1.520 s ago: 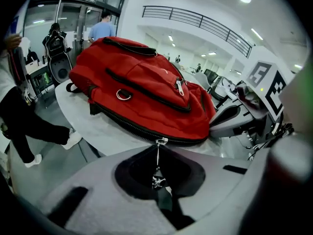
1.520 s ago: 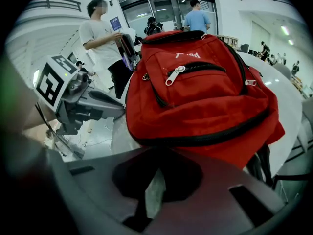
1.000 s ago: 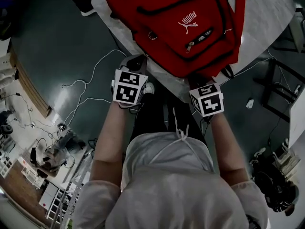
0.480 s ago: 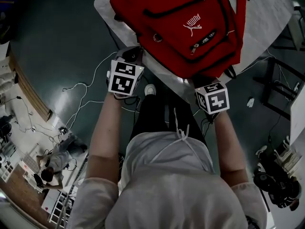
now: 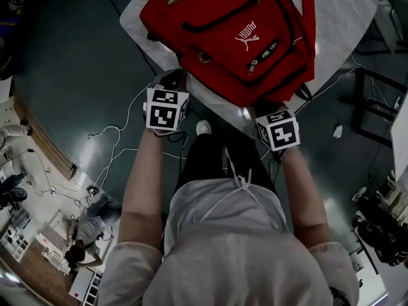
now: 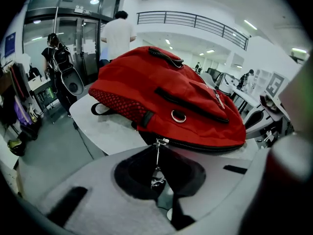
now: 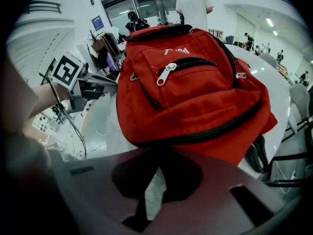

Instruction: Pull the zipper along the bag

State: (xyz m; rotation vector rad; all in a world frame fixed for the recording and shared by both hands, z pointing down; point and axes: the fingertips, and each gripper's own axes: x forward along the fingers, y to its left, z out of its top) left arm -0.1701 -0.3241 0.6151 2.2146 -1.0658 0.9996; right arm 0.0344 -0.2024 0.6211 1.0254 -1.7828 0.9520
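Note:
A red backpack (image 5: pixel 236 30) lies on a white round table (image 5: pixel 344 18). At its near left side my left gripper (image 5: pixel 173 81) is shut on the metal zipper pull (image 6: pixel 157 161), which hangs from the slider (image 6: pixel 161 141) on the black zipper line along the bag's edge. In the left gripper view the left gripper (image 6: pixel 157 174) has the pull pinched between its pads. My right gripper (image 5: pixel 264 107) is at the bag's near bottom corner. In its own view the right gripper (image 7: pixel 152 175) is shut on a black strip of the backpack's (image 7: pixel 195 92) lower edge.
Cables (image 5: pixel 121 116) trail over the dark floor to the left of the table. A black frame (image 5: pixel 376 107) stands at the right. People (image 6: pixel 117 33) stand beyond the table. My left gripper's marker cube (image 7: pixel 66 70) shows left of the bag in the right gripper view.
My left gripper has shifted a little leftward and farther along the bag's near edge, still on the zipper pull. The right gripper has stayed at the bottom corner.

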